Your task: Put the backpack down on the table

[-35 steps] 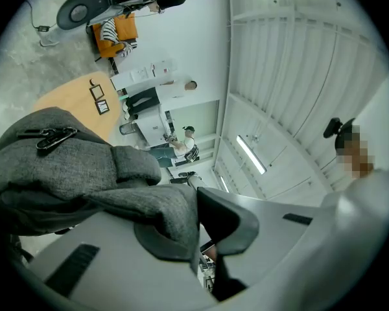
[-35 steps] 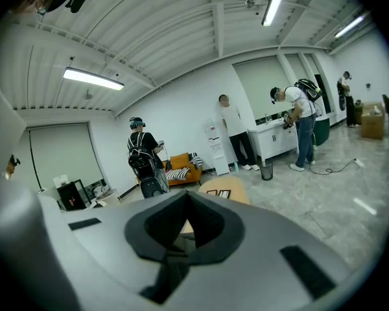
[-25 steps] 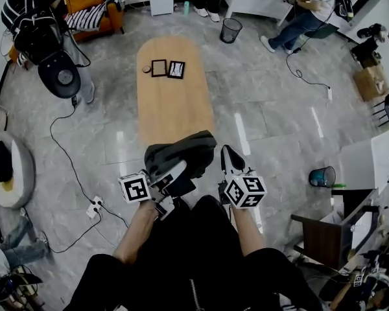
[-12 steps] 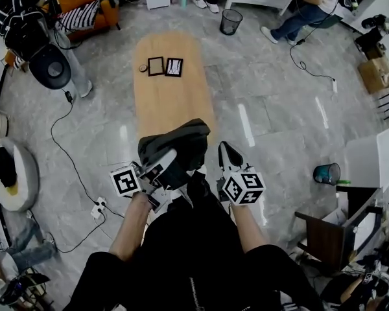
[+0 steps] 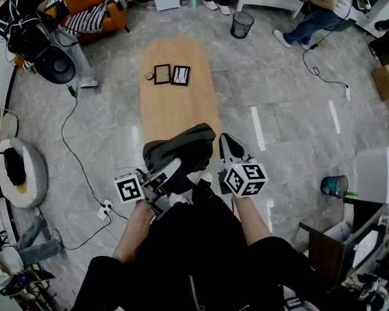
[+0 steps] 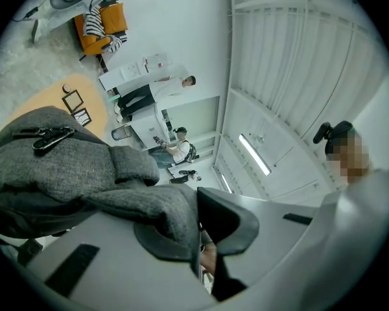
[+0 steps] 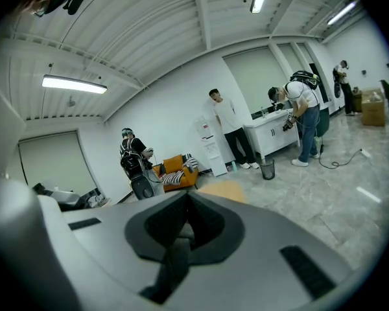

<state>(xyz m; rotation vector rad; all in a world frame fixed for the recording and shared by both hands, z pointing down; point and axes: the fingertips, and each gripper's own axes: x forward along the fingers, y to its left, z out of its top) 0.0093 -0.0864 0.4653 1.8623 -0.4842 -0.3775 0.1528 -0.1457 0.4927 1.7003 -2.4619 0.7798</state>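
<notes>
A grey backpack [image 5: 181,149] hangs in the air over the near end of the long wooden table [image 5: 175,109]. My left gripper [image 5: 174,168] is shut on its grey fabric, which bunches between the jaws in the left gripper view; the bag [image 6: 65,167] with its zip pull fills that view's left side. My right gripper [image 5: 225,142] sits just right of the bag, apart from it and pointing toward the table. Its jaws [image 7: 187,207] are shut with nothing between them.
Two dark picture frames [image 5: 170,74] and a small round object [image 5: 148,76] lie at the table's far part. A black bin [image 5: 242,24], an orange sofa [image 5: 94,5], a floor cable with power strip [image 5: 105,207] and a teal bin [image 5: 335,186] surround it. People stand at the room's far side.
Both grippers and the backpack have moved forward with the person toward the table's near end. The left grip on the bag is unchanged, and the right gripper stays shut.
</notes>
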